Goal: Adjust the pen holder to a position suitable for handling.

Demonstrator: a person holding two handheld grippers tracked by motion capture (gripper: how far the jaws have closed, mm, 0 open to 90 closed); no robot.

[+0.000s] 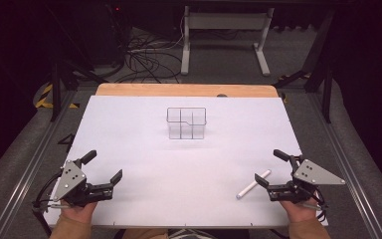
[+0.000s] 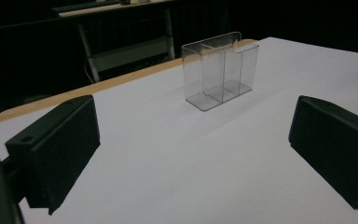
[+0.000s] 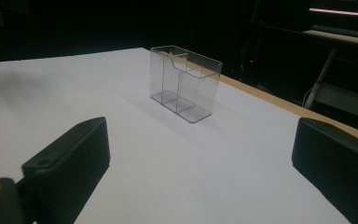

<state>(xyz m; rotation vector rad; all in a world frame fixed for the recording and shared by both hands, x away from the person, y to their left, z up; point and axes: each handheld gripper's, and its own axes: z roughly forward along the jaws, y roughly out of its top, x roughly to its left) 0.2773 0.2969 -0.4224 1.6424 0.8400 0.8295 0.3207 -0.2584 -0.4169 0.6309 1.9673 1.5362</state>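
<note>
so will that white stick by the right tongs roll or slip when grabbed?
Probably rolls: the stick looks thin, round and straight, lying flat on the smooth white table. Likely light and stiff, since it shows no bend. Its narrowness may let it slip.

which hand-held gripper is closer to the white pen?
Right. The right hand-held gripper sits just beside the white pen, jaws open, not touching; the left hand-held gripper is across the table.

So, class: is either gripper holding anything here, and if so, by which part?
Nothing is held. The left gripper and right gripper both stand open over the white table. The white pen lies untouched by the right gripper; the clear organiser stands farther off.
</note>
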